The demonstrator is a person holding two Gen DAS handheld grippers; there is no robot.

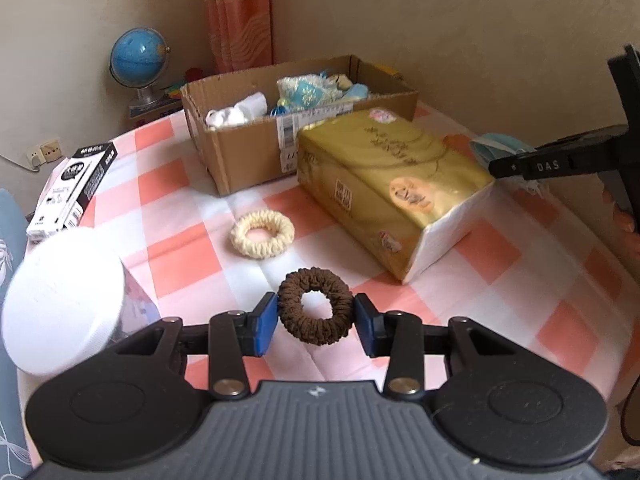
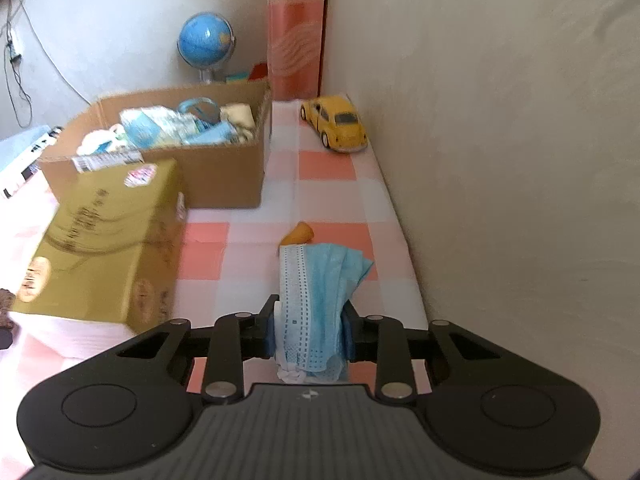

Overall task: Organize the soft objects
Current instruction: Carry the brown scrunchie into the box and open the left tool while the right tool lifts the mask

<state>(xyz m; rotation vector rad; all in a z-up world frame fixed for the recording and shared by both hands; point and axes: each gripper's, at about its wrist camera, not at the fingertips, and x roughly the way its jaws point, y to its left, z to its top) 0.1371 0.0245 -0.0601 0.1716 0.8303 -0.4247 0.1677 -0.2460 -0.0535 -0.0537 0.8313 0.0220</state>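
My left gripper (image 1: 316, 320) has its blue pads on both sides of a brown scrunchie (image 1: 315, 306), shut on it just above the checked tablecloth. A cream scrunchie (image 1: 262, 233) lies farther ahead. My right gripper (image 2: 310, 330) is shut on a folded blue face mask (image 2: 316, 300); it also shows at the right edge of the left wrist view (image 1: 498, 148). The cardboard box (image 1: 256, 148) at the back holds several soft items; it also shows in the right wrist view (image 2: 200, 172).
A gold tissue pack (image 1: 392, 184) lies right of centre, in front of the box. A white lidded jar (image 1: 64, 304) and a black-and-white carton (image 1: 72, 188) stand at the left. A globe (image 1: 138, 60) stands behind. A yellow toy car (image 2: 336, 128) and a small orange object (image 2: 300, 234) sit near the wall.
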